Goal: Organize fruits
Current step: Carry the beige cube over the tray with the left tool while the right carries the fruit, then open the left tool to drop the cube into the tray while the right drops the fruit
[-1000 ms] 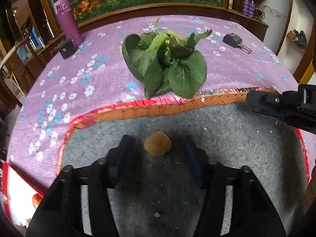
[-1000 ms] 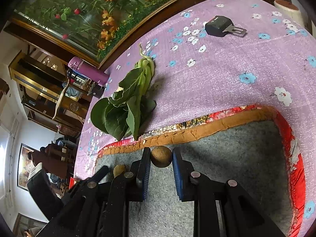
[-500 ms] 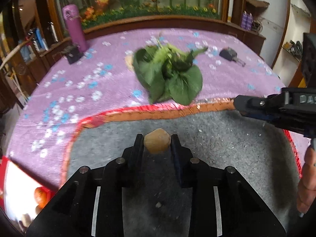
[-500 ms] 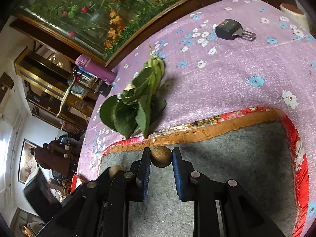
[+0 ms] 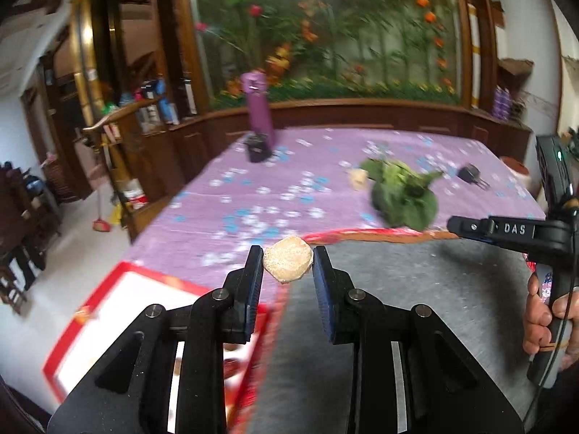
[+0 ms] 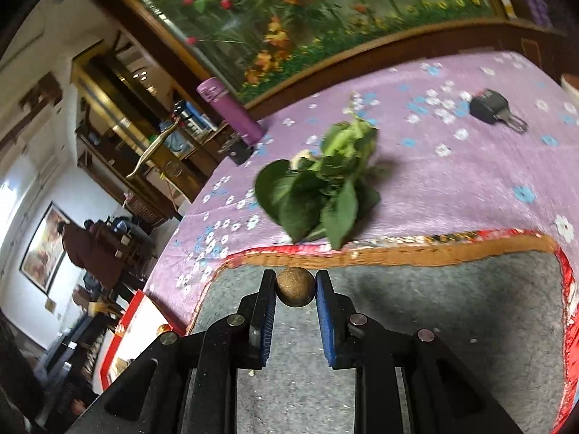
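Above the grey felt mat (image 5: 416,289), the left gripper (image 5: 288,271) pinches a pale tan lumpy fruit (image 5: 287,259) and the right gripper (image 6: 295,289) a round brown fruit (image 6: 295,286), 2 fruits lifted, likely for the red-rimmed white box (image 5: 119,289) beside the mat.

Two wrist fisheyes, angled down over close jaws, sharing leafy greens (image 5: 403,197) (image 6: 320,195) on purple cloth (image 5: 289,188).

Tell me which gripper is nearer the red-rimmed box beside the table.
Left. The left gripper hangs near the red-rimmed box; the right gripper is over the grey mat.
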The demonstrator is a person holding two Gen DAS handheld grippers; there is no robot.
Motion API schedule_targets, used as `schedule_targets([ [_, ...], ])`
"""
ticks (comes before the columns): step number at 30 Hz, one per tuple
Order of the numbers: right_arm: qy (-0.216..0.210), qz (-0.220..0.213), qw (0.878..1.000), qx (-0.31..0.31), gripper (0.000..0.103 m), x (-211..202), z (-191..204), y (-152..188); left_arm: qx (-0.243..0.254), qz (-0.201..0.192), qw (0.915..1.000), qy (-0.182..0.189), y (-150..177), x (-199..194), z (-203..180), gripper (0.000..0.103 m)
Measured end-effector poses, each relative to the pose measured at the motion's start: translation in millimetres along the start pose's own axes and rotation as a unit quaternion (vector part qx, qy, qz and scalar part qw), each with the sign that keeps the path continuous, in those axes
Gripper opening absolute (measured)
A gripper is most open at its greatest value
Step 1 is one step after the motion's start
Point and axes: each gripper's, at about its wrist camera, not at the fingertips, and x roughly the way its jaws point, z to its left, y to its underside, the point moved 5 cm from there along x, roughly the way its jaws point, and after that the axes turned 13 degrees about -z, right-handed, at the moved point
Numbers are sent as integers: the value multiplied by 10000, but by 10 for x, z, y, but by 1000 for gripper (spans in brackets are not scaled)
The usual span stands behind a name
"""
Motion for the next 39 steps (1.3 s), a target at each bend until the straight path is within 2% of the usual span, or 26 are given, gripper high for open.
schedule_targets([
  [4,-237,-76,9995,-184,21,6,177,78,-112,-131,9995,-249,12,-219,373,27],
  [7,-422,61,9989,-172,21,58,361,181,-188,-185,9990,-354,33,-330,581,27],
  [17,-1202,300,9913,-434,21,114,1383,509,-506,-263,9965,-612,144,-477,1058,27],
  [25,-1621,466,9826,-778,21,211,2053,756,-724,-151,9946,-730,291,-475,1375,27],
  [33,-1674,843,9761,-1100,21,445,2420,1170,-879,69,9920,-900,502,-396,1607,27],
  [39,-1577,1098,9742,-1185,21,626,2449,1422,-942,239,9904,-988,670,-346,1729,27],
])
